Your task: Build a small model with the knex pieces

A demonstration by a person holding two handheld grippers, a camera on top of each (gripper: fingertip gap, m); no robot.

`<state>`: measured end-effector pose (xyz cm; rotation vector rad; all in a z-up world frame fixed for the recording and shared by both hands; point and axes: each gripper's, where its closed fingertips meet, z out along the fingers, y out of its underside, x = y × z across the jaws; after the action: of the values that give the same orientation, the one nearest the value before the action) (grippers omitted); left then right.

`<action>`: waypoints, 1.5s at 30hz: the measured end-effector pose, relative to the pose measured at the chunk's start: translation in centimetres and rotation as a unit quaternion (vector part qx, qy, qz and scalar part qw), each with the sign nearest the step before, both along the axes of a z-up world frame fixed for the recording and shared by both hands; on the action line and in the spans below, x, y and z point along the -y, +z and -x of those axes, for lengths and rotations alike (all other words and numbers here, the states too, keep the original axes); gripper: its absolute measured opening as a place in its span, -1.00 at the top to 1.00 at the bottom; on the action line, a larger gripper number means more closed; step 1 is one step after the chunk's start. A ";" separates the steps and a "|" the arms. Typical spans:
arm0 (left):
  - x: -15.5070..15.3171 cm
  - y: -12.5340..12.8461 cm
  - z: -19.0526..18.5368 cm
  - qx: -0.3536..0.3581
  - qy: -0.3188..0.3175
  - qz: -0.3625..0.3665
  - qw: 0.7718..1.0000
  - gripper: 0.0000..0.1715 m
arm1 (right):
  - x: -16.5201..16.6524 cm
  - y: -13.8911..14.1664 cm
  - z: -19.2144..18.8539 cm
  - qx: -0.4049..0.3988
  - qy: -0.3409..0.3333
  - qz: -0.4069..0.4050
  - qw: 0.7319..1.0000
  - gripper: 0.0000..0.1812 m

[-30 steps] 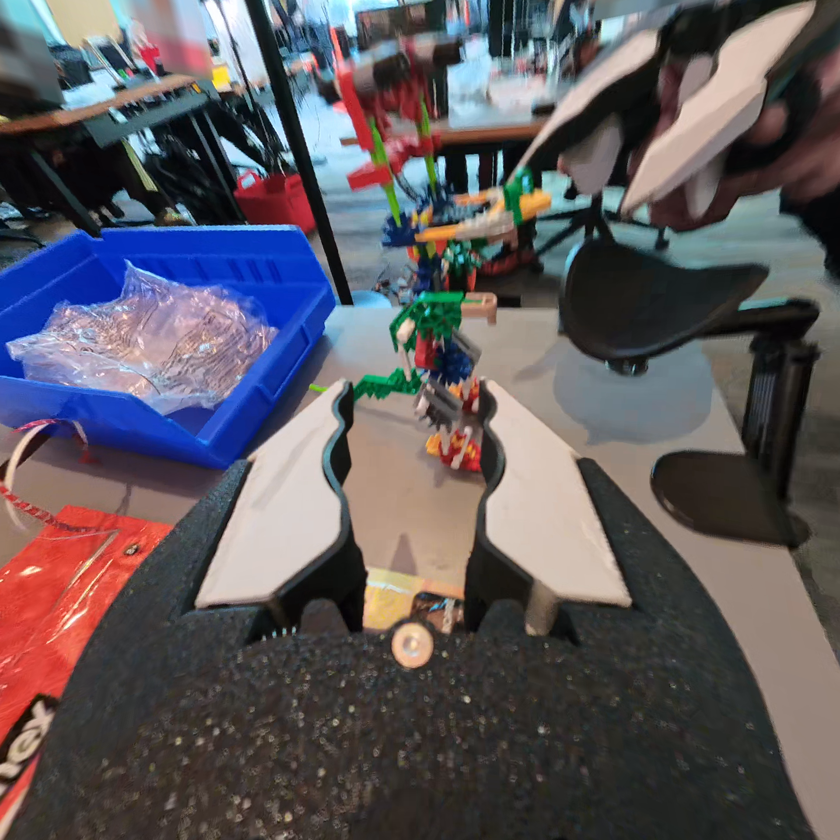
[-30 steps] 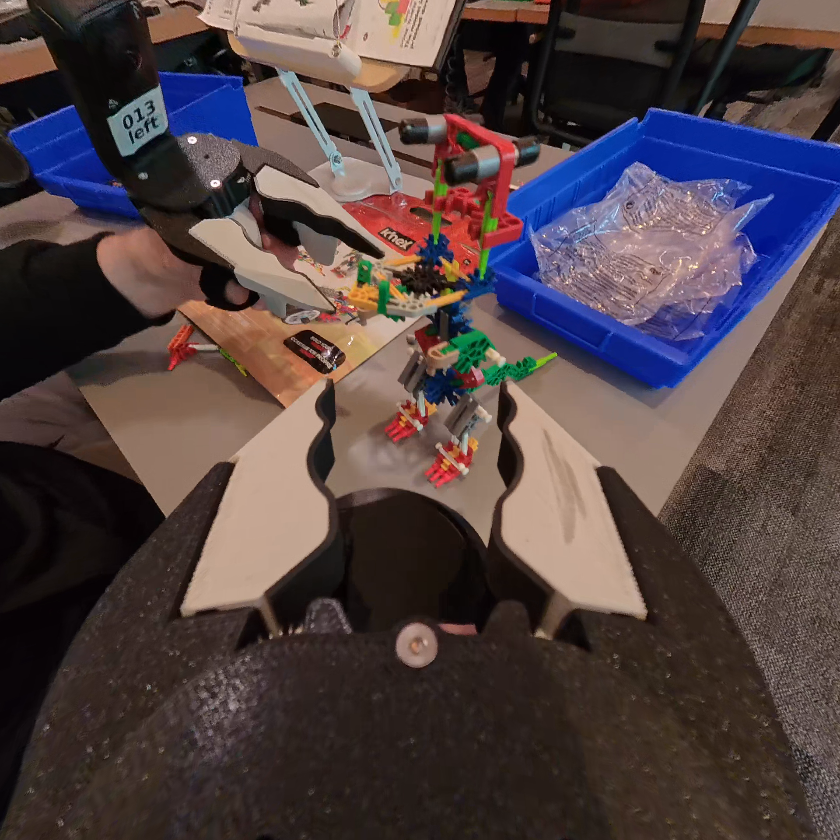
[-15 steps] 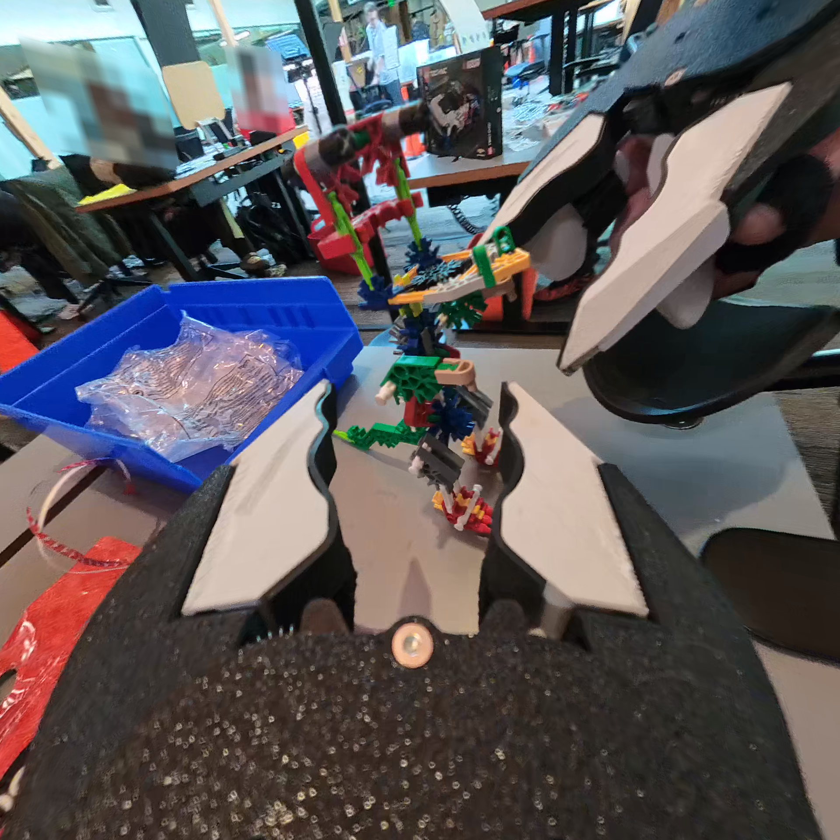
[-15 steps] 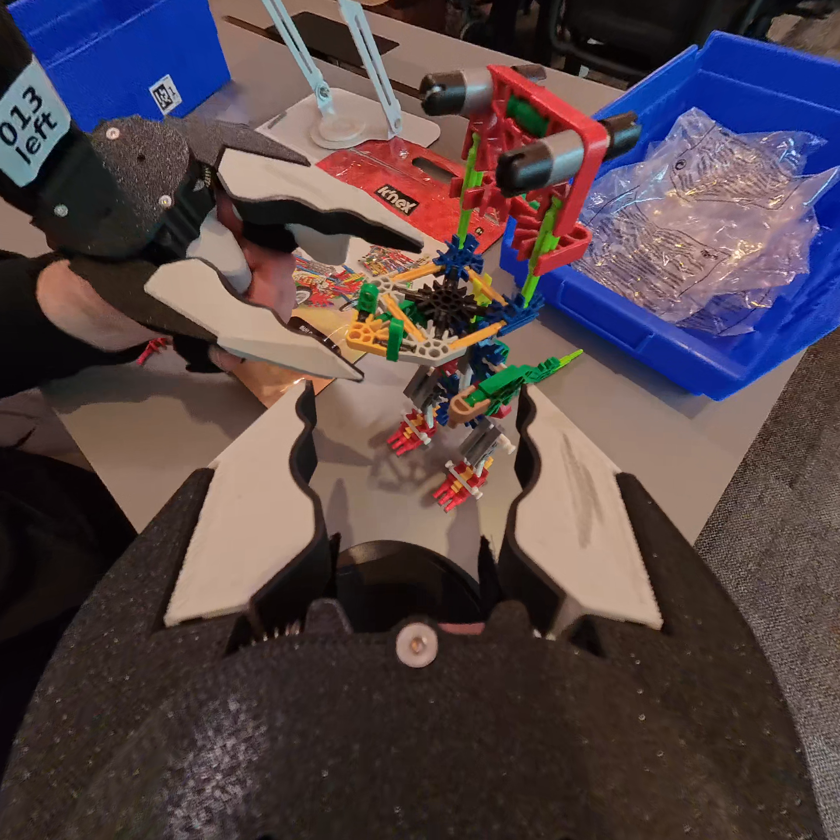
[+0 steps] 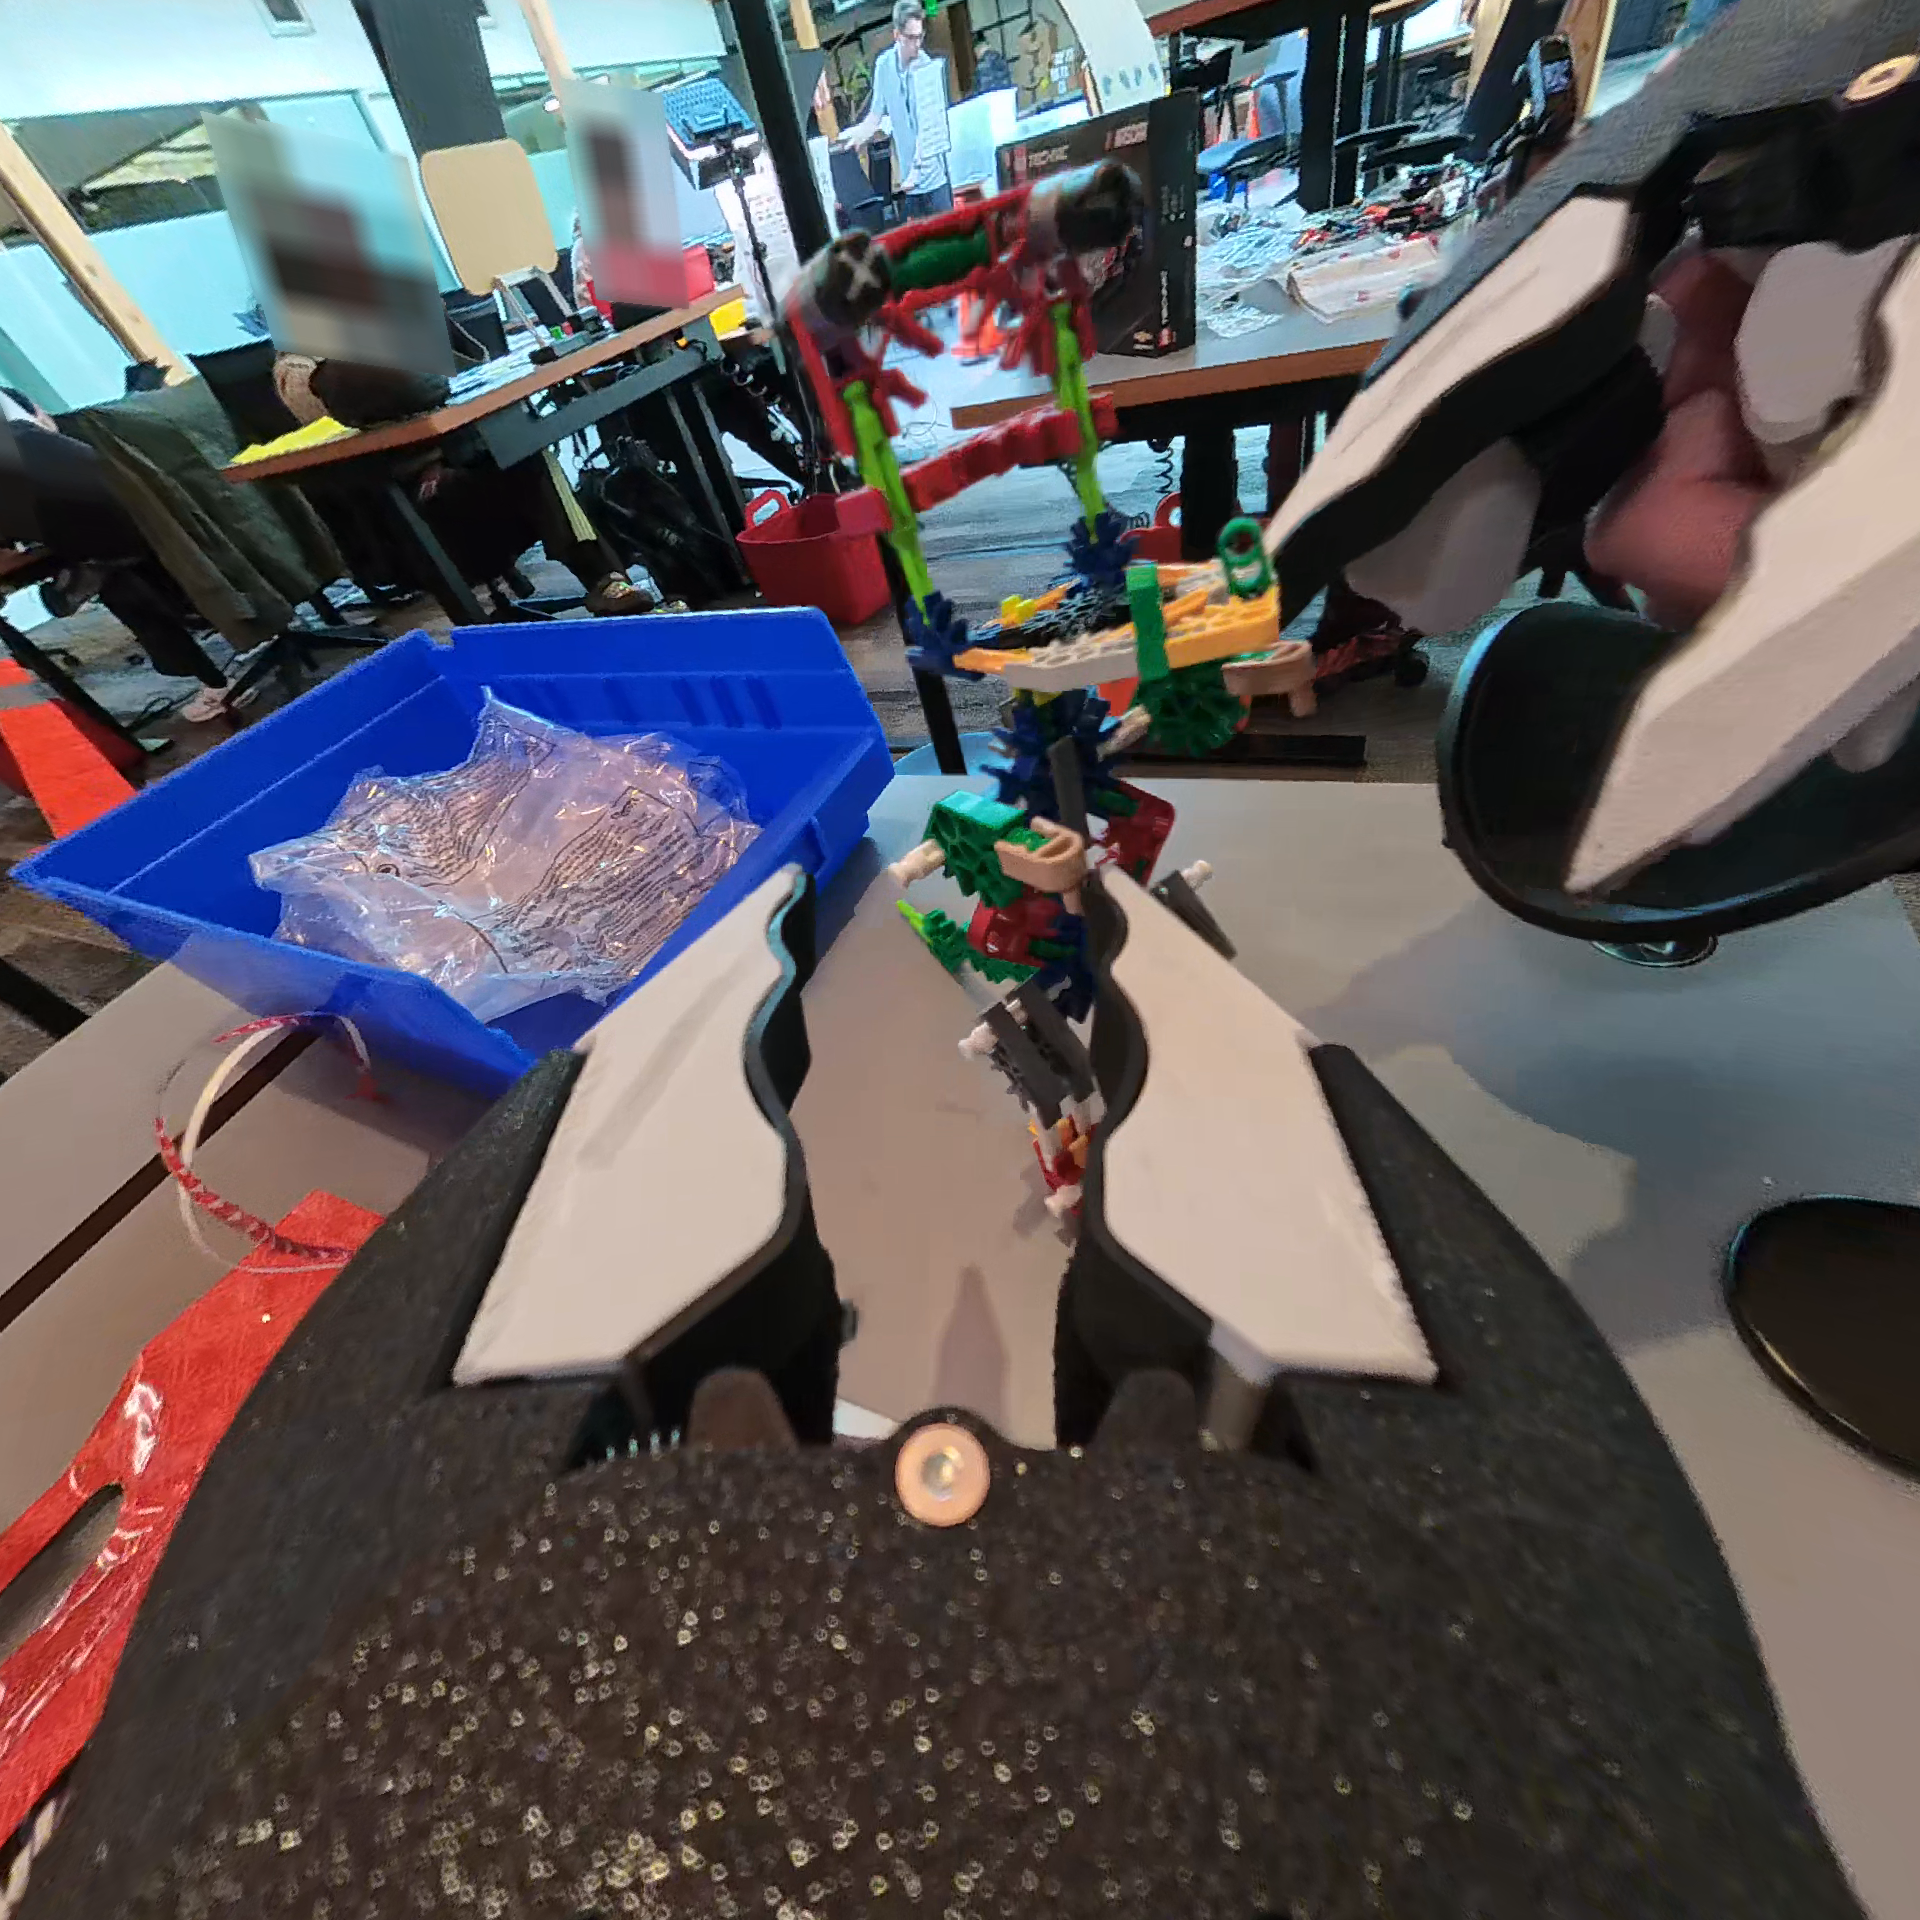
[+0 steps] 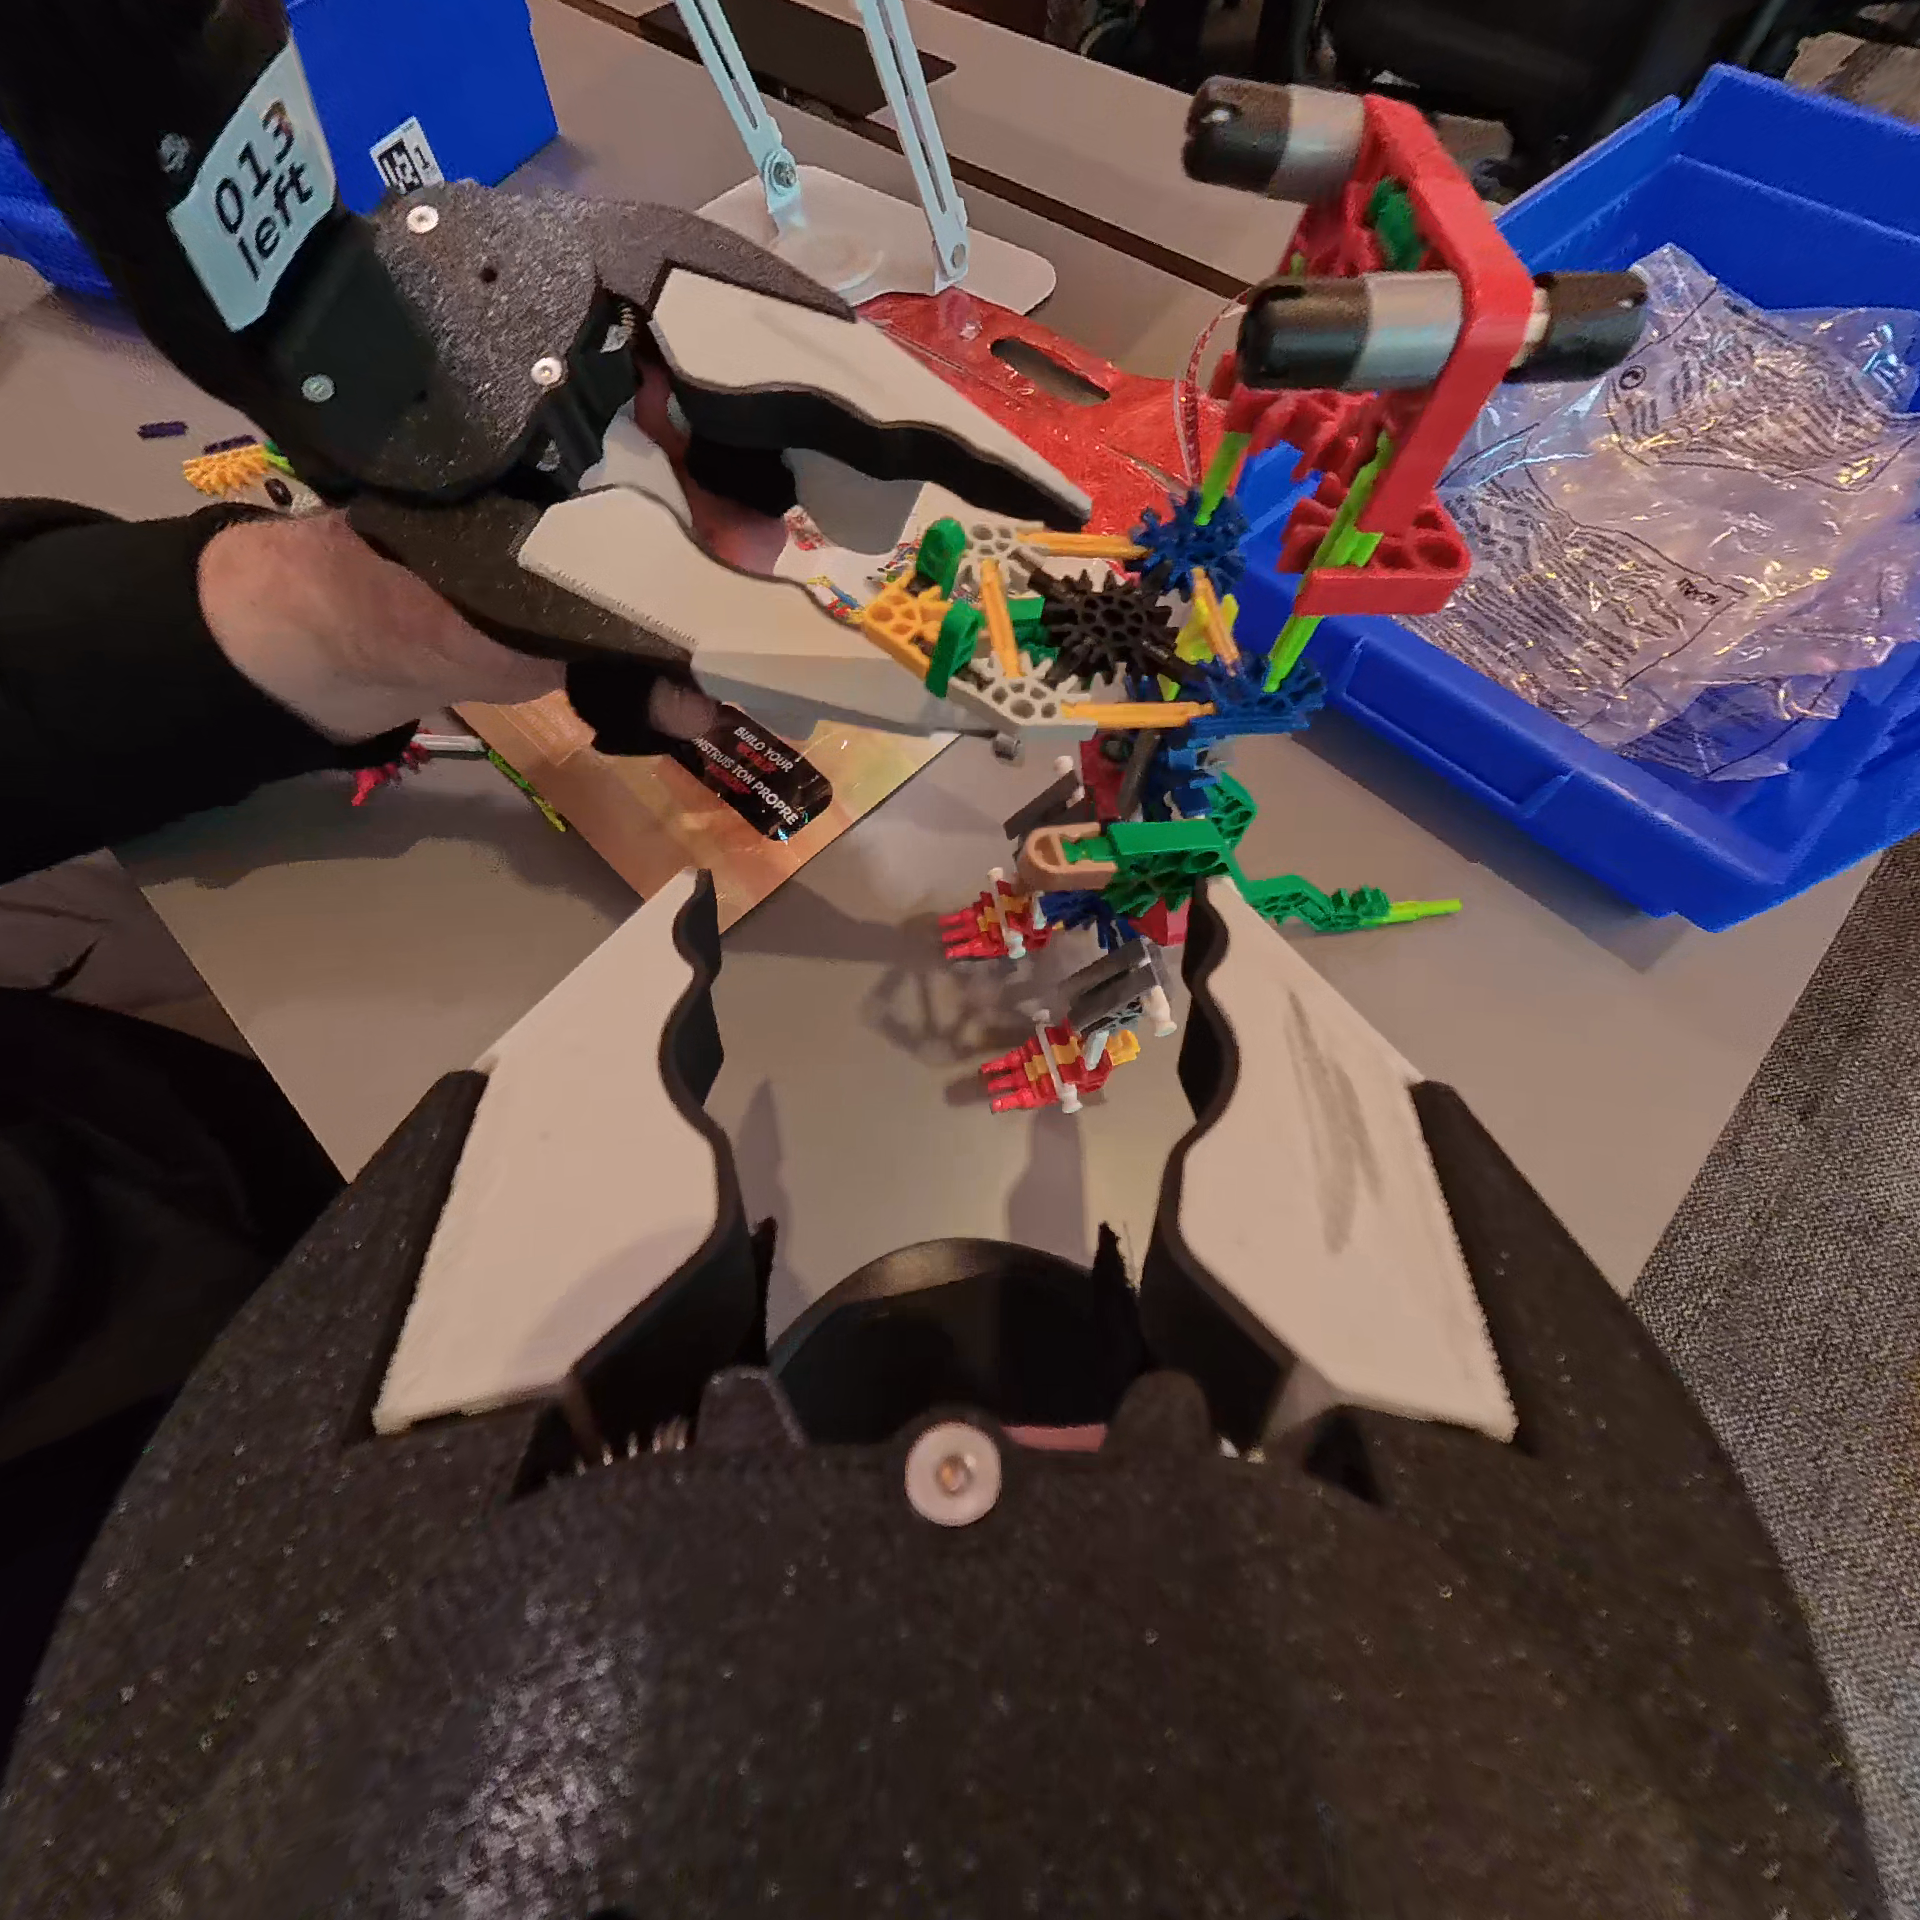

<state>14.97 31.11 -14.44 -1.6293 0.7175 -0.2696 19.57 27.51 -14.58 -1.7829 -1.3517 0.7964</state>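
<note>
Two grippers flanked a toy figure [image 6: 1132, 727] built of coloured plastic rods and connectors, which stood near the bench's [image 6: 1558, 1039] edge on red-and-yellow feet. In the right wrist view, the left gripper [image 6: 997, 613] reached in from the left, its jaws spread apart, with the lower finger touching the grey-and-yellow plate at the figure's shoulder level and the upper fingertip just above it; whether it pinched anything could not be told. The right gripper [image 6: 951, 925] hovered low beside the figure's legs, its jaws wide and holding nothing, the right finger just beside a grey leg piece. In the left wrist view, the left gripper [image 5: 951, 904] showed its two fingers parted around the figure's [image 5: 1029, 935] green and red lower body, while the right gripper [image 5: 1423, 717] hung at the upper right, released. Atop the figure sat a red frame [image 6: 1423, 343] carrying two black-and-grey cylinders. One blue bin [image 5: 717, 665] sat at the bench's corner beyond the figure, holding a crumpled clear plastic bag [image 5: 509, 852] and little else that could be made out. Another blue bin [image 6: 416, 83] stood at the far left in the right wrist view, its contents hidden. A red plastic package [image 6: 1039, 405] and a printed card [image 6: 727, 800] lay flat on the bench behind the left gripper, and a black round stand [image 5: 1829, 1340] rested near the right edge.
</note>
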 end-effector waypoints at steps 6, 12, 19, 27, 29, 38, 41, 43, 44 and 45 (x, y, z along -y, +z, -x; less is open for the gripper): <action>-0.3 0.4 1.3 0.001 -0.002 -0.001 1.000 0.52 | 1.5 -0.2 1.0 0.005 0.013 -0.004 1.000 0.03; -1.0 0.4 2.7 0.011 0.011 0.008 1.000 0.53 | 2.7 -0.3 1.6 0.015 0.040 -0.008 0.999 0.03; -1.0 0.1 3.5 0.025 0.015 0.027 0.999 0.50 | 1.4 2.2 -1.4 -0.017 0.021 -0.017 1.000 0.03; -1.6 0.0 4.1 0.019 0.035 0.039 0.998 0.50 | 0.5 3.8 -4.8 -0.042 -0.008 -0.030 0.999 0.04; -1.8 -0.1 4.5 0.016 0.046 0.047 0.998 0.51 | 0.6 3.8 -5.1 -0.044 -0.009 -0.032 0.998 0.04; -0.8 -0.5 5.8 -0.006 0.062 0.057 0.996 0.47 | 1.9 3.9 -5.4 -0.056 0.002 -0.034 0.998 0.04; 0.2 -0.5 6.5 -0.001 0.062 0.059 0.996 0.46 | 2.6 3.6 -5.1 -0.050 0.006 -0.040 0.998 0.04; 1.0 -0.5 7.1 -0.011 0.063 0.056 0.996 0.45 | 3.2 3.6 -4.9 -0.050 0.007 -0.047 0.998 0.04; 1.5 -0.6 7.4 -0.020 0.062 0.055 0.996 0.44 | 3.7 3.7 -4.7 -0.052 0.009 -0.049 0.997 0.04; 2.1 -0.6 7.7 -0.031 0.060 0.053 0.996 0.43 | 4.3 3.7 -4.4 -0.056 0.015 -0.048 0.997 0.05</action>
<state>7.25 28.98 -15.08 -1.7809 0.6581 -0.1719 24.00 23.23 -10.89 -1.6234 -1.3227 0.8211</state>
